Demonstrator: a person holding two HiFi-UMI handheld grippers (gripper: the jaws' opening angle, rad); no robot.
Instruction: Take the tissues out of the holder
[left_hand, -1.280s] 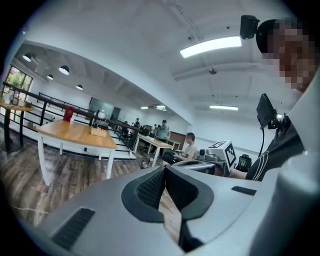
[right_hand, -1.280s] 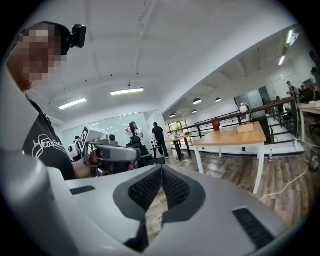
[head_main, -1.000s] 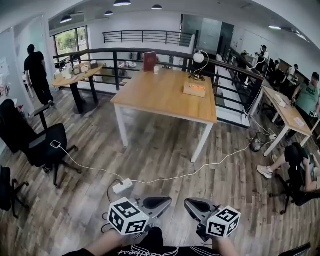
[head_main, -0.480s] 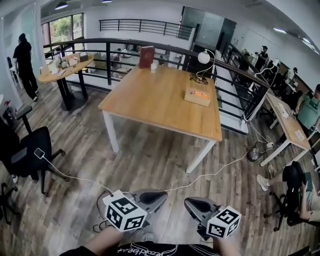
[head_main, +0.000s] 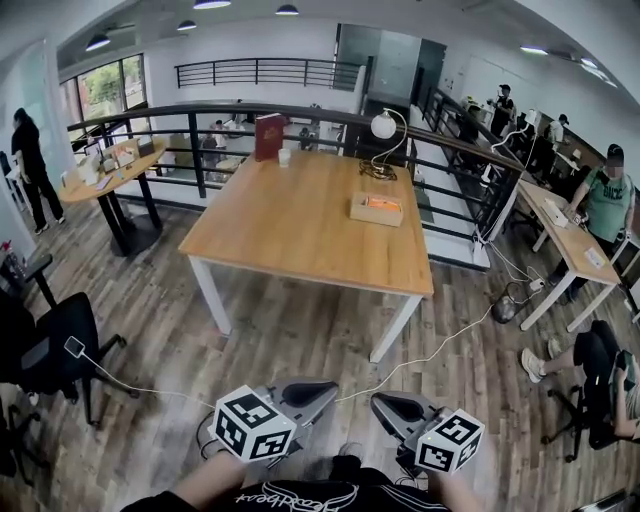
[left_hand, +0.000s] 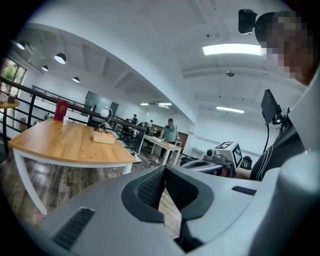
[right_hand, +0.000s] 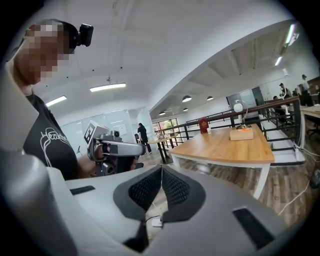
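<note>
The wooden tissue holder (head_main: 377, 208), with something orange showing in its top, sits on the far right part of the wooden table (head_main: 300, 225). It also shows small in the left gripper view as the holder (left_hand: 104, 138) and in the right gripper view as the holder (right_hand: 241, 133). My left gripper (head_main: 322, 389) and right gripper (head_main: 386, 404) hang low over the floor, well short of the table. Each is shut with nothing between its pads. Both point toward the table.
A red book (head_main: 270, 135), a small cup (head_main: 285, 157) and a globe lamp (head_main: 383, 125) stand at the table's far edge. A white cable (head_main: 430, 350) runs across the floor. A black office chair (head_main: 45, 345) is at left, a black railing (head_main: 450, 170) behind, people at desks to the right.
The table has come nearer and lower in the head view and shifted a little. Both grippers keep their places at the bottom, still shut.
</note>
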